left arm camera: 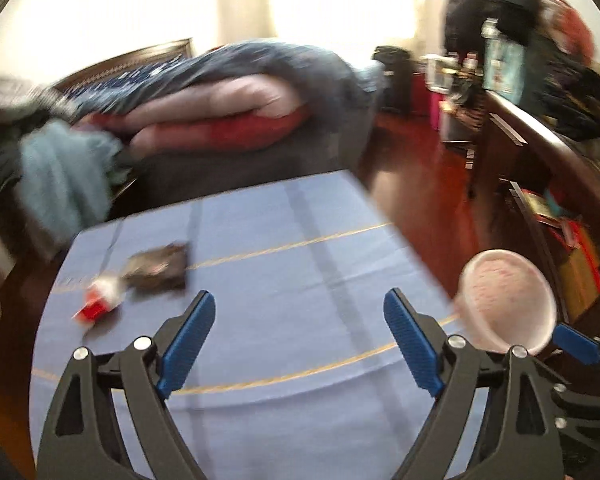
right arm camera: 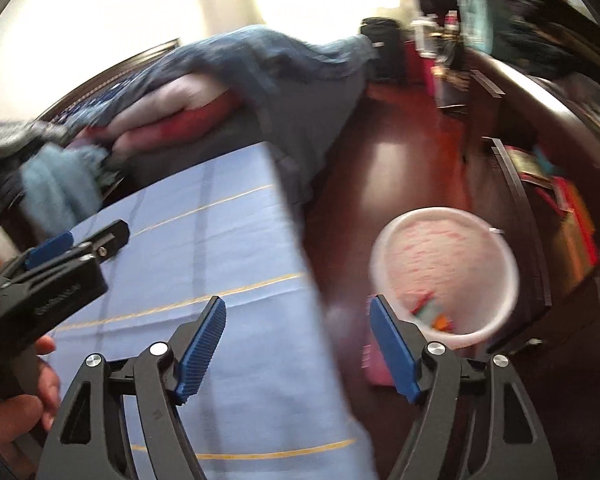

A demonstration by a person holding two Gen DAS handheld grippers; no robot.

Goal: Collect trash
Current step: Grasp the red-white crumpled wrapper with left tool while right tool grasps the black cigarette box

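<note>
The left gripper (left arm camera: 298,314) gapes wide and empty above the blue tablecloth (left arm camera: 284,280); the right gripper (right arm camera: 298,326) likewise, at the table's edge. A dark wrapper (left arm camera: 160,266) and red-white scrap (left arm camera: 100,300) lie on the cloth; the pink bin (right arm camera: 444,272) stands on the floor, some trash inside.

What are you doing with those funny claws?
A person is tidying trash with a claw in each hand. Both the left claw and the right claw are open and empty. A dark wrapper and a red and white scrap lie on the blue tablecloth. The white bin beside the table has scraps inside.
</note>
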